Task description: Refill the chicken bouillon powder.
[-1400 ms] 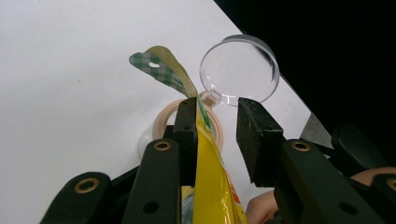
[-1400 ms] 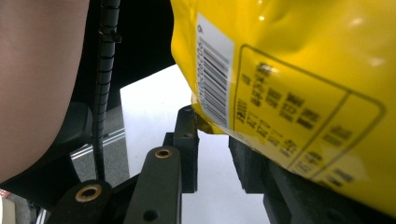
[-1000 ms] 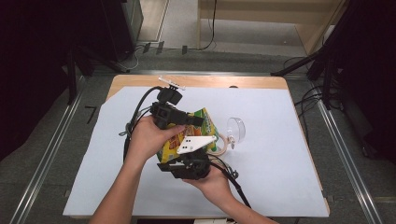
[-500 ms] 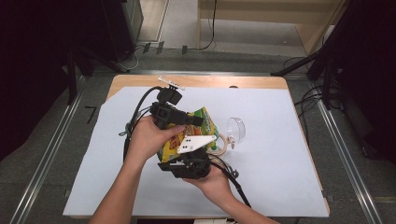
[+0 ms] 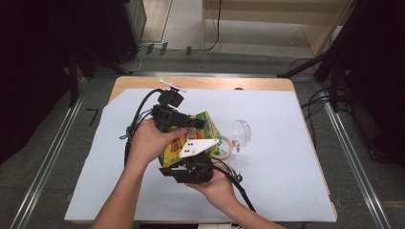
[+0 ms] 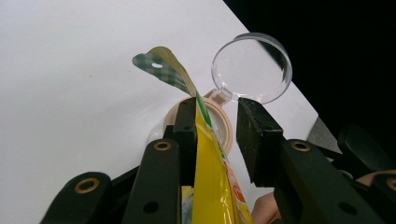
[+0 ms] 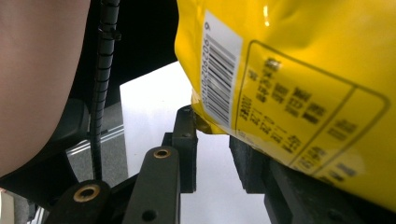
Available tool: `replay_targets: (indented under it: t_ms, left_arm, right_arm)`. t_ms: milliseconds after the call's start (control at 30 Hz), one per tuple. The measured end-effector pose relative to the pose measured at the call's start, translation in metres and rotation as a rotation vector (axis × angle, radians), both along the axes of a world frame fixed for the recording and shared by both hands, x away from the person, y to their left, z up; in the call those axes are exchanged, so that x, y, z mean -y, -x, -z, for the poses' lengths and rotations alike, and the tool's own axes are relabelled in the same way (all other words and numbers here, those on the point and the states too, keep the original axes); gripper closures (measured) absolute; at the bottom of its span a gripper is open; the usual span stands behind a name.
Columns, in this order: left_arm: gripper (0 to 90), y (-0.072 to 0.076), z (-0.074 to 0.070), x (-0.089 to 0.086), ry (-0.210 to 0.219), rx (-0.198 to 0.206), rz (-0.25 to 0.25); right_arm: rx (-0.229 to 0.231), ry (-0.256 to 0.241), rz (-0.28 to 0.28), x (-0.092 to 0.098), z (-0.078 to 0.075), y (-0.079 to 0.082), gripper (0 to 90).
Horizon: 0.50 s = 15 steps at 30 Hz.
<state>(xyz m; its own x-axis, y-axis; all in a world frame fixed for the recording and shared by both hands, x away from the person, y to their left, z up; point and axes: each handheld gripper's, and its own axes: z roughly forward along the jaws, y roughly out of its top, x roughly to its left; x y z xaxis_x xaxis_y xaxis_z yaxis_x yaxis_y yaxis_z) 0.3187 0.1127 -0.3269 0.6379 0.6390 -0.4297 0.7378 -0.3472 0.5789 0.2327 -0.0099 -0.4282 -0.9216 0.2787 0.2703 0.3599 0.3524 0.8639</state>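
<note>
High view shows the yellow snack bag held over the open jar on the tabletop. Left tongs stand spread around its top edge; right tongs sit parted at its lower corner (no firm pinch I can tell), so pouring seems not yet begun.

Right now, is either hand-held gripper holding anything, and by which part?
Both meet the yellow snack bag. The left hand-held gripper is open astride its top edge. The right hand-held gripper has its bottom corner between its jaws; whether they clamp cannot be told.

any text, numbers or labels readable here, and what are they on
White barcode label on the yellow plastic snack bag: digits run beside the bars, roughly "0102062069", too blurred to be sure.
Outlined panel on the bag's back: rows of small print, too blurred to read.
Front of the bag in the high view: orange and green print, too small to read.
Clear round lid and white table cover: no text.
</note>
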Motion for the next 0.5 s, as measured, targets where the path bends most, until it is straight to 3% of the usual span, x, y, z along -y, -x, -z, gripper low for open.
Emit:
replay_targets:
  t_ms: [133, 333, 500]
  left_arm:
    - [69.7, 0.0031, -0.0029, 0.0003, 0.003, 0.015, 0.002]
    - [70.2, 0.0010, -0.0004, -0.0016, 0.008, -0.002, 0.001]
    - [69.0, 0.0062, -0.0047, 0.0028, 0.000, 0.027, 0.008]
  right_arm:
    - [0.006, -0.002, 0.002, -0.0002, -0.0011, 0.0010, 73.7]
    - [0.007, 0.001, -0.004, -0.0010, -0.0013, 0.0013, 73.7]
    - [0.005, -0.005, 0.004, -0.0003, -0.0004, 0.0007, 74.1]
